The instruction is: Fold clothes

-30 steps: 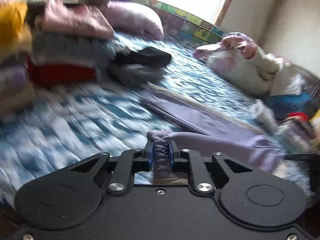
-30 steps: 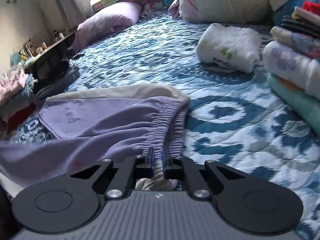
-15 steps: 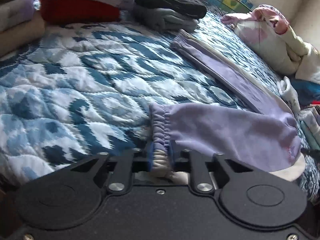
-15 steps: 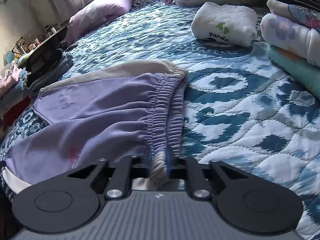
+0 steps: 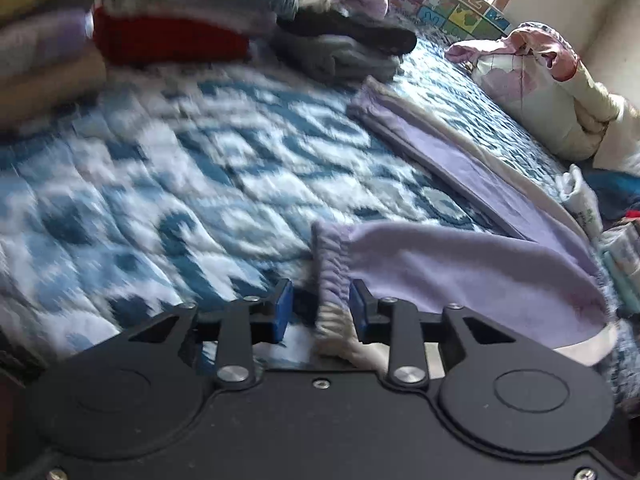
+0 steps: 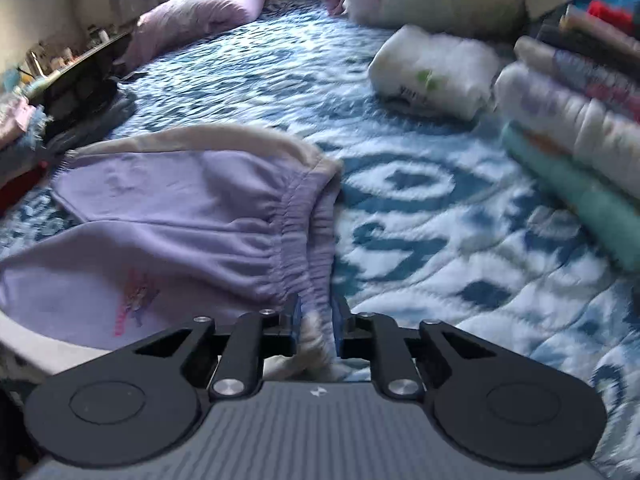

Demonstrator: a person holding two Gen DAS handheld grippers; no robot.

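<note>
While both grippers sit low over the quilt, their jaws stand apart. Left gripper: blue pads spread wide, a gathered cuff of the purple pants lying loose between them, nearer the right pad. Right gripper: pads parted less, elastic waistband between them, not pinched as far as I can tell. Pants lie folded on the quilt, cream lining showing along the edges, small pink print near the left side in the right view. Further out: white roll and a stack of folded clothes on the right; red and grey folded pieces on the left. Far end: purple pillow, cream bundle.
</note>
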